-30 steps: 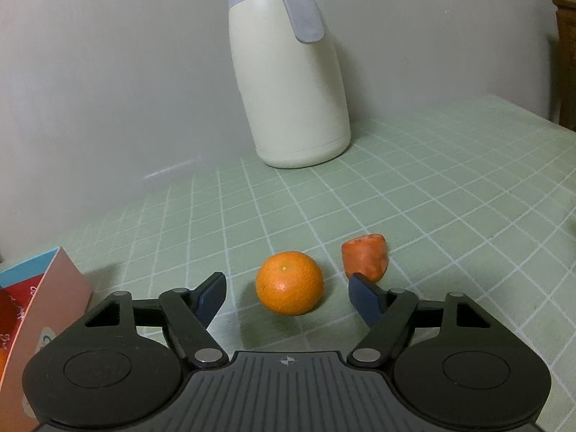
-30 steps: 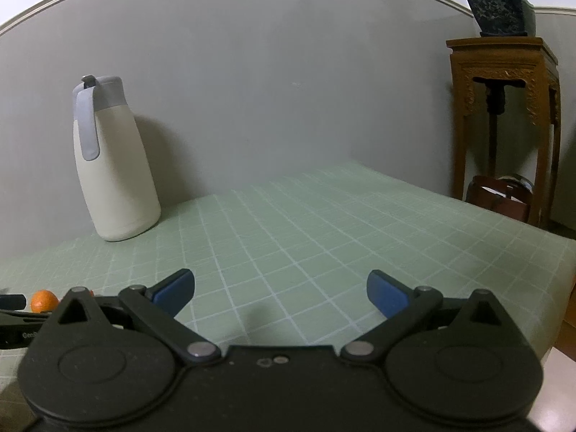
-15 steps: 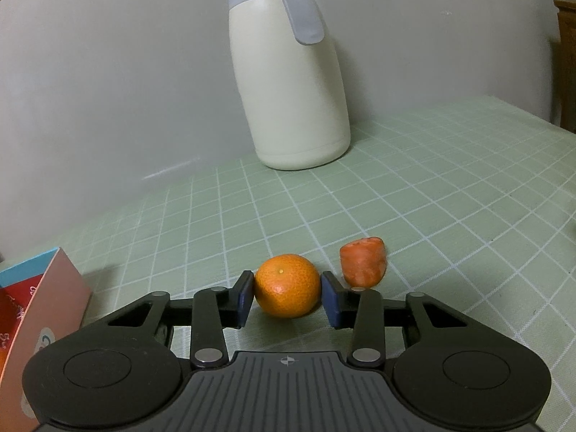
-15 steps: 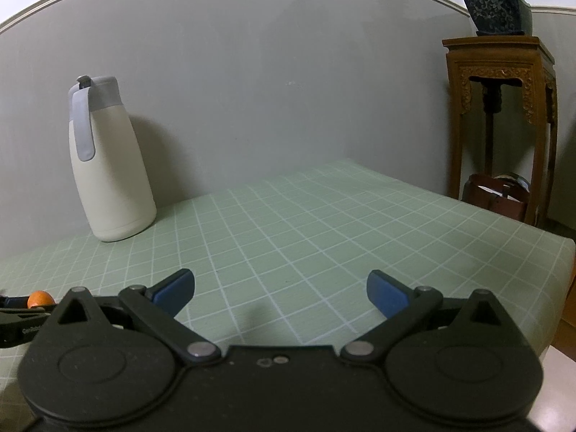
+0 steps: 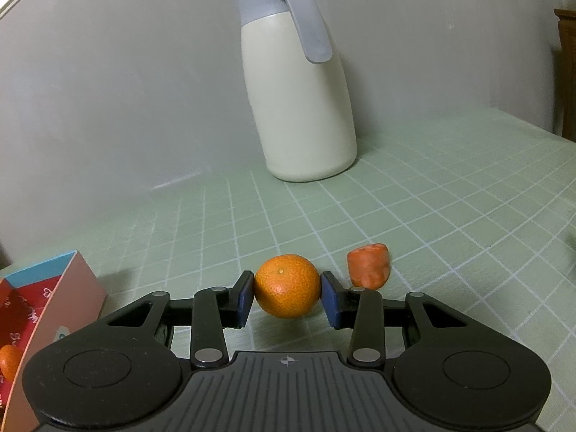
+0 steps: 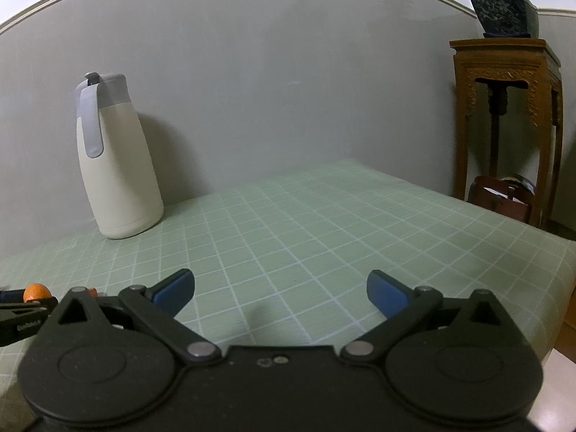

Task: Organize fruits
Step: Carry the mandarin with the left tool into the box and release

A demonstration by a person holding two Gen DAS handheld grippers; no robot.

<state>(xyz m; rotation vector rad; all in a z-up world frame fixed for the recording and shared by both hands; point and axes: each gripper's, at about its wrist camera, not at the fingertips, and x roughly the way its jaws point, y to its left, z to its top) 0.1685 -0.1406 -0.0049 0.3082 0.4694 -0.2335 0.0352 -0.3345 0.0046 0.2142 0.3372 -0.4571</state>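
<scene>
left wrist view shows the left gripper (image 5: pixel 288 297) with its two blue pads pressed on both sides of a mandarin (image 5: pixel 287 290), so the tongs are narrow and hold this fruit. the mandarin seems a little above the green checked tablecloth (image 5: pixel 432 223), with a shadow under it, but i cannot tell this for sure. just to the right of the mandarin, a bit farther, a piece of carrot (image 5: pixel 368 265) lies on the cloth, apart from the fruit and very close to the right pad. at the near left stands a pink box (image 5: pixel 68 291) with a blue inner edge, and another small orange fruit (image 5: pixel 10 361) is seen inside it at the left border. far behind, near the grey wall, a cream thermos jug (image 5: pixel 302 108) with a grey lid and handle stands upright. right wrist view shows the right gripper (image 6: pixel 280 289) with its tongs wide and nothing between them, above the tablecloth (image 6: pixel 324 223). at the far left edge of this view the mandarin (image 6: pixel 36 291) appears small, held by the left gripper (image 6: pixel 21 297). the thermos jug (image 6: pixel 118 165) is at the far left, and a carved wooden stand (image 6: pixel 511 108) with a potted plant (image 6: pixel 504 3) is at the far right, beyond the table.
</scene>
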